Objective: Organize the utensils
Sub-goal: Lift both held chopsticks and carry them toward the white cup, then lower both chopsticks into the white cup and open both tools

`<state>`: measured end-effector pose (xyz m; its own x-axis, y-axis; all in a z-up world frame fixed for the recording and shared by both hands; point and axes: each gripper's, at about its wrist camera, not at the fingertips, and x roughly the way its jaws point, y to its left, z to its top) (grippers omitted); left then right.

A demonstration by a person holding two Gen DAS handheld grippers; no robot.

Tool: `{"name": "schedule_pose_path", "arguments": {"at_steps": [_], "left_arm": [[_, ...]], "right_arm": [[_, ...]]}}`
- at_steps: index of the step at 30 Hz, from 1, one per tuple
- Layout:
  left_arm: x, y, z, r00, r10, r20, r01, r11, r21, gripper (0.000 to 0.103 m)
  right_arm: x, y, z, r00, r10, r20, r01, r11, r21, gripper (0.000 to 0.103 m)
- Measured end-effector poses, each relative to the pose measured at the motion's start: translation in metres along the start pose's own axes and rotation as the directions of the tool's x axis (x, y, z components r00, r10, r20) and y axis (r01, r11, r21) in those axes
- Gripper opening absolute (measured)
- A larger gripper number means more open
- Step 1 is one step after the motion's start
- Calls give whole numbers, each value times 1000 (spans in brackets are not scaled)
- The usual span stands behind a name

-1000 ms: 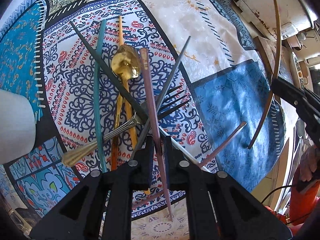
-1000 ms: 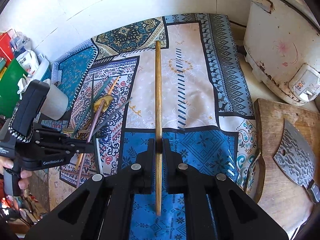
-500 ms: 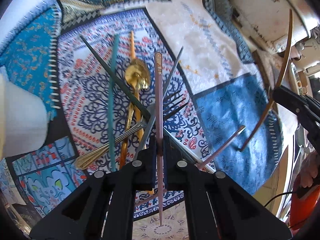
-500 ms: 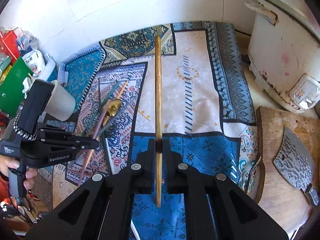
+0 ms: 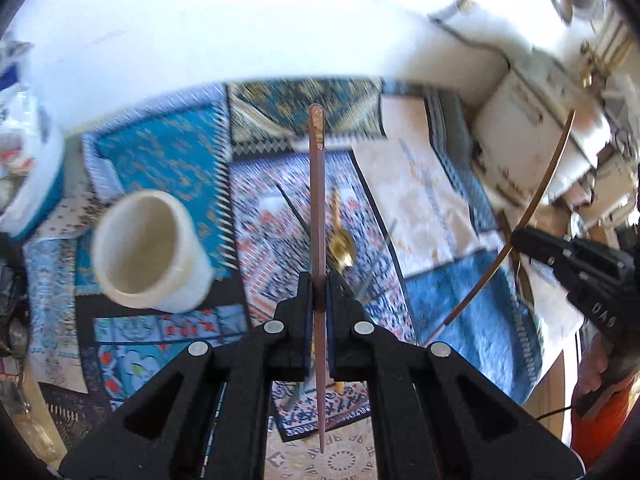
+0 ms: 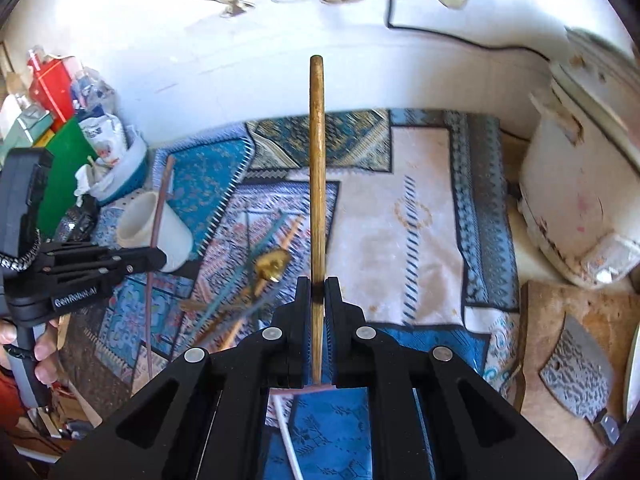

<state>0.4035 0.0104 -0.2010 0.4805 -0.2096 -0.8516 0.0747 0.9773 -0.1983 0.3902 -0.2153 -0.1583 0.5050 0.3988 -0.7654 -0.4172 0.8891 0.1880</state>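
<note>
My left gripper [image 5: 319, 280] is shut on a pink chopstick [image 5: 318, 200], held up off the patterned cloth [image 5: 420, 184] and pointing away from me. A white cup [image 5: 148, 250] stands to its left, mouth open. My right gripper [image 6: 319, 284] is shut on a brown wooden chopstick [image 6: 317, 160], also lifted. In the right wrist view the left gripper [image 6: 160, 258] hangs next to the white cup [image 6: 156, 232] with the pink chopstick [image 6: 158, 216] crossing it. A gold spoon [image 6: 274, 264] lies in the pile of chopsticks and forks [image 6: 244, 280] on the cloth.
A white rice cooker [image 6: 572, 200] stands at the right. A cleaver [image 6: 576, 372] lies on a wooden board [image 6: 560, 304] at the lower right. Boxes, bags and a teal-and-white tub [image 6: 120, 164] crowd the left by the wall. A white stick [image 6: 288, 440] lies below my right gripper.
My left gripper has risen from the utensil pile with the pink chopstick and tilted up, so the white cup and wall have come into view. My right gripper has risen a little with the wooden chopstick.
</note>
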Motion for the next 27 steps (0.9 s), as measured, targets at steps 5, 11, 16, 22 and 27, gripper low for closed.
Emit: {"name": "schedule_pose_path", "arguments": {"at_steps": [5,11,16,22,27], "left_arm": [[-33,22,3,995,29,97,-22,997,-69,4],[-64,48,15,978,75,193,-50,990,-133,4],[-86,64,26,956,120,268,-79,984,-160,4],[-104,91,43,929,148,338,-81,975,-205,4],[-106,111,58,910,184,373,-100,967,-233,4]], "right_arm": [[-1,24,17,999,35,36,-33,998,-53,6],[-6,57,41,993,79,88,-69,991,-112,6],[-8,86,61,985,113,128,-92,982,-163,6],[-6,119,86,973,160,165,-122,968,-217,6],[7,145,105,964,206,168,-161,955,-247,6]]}}
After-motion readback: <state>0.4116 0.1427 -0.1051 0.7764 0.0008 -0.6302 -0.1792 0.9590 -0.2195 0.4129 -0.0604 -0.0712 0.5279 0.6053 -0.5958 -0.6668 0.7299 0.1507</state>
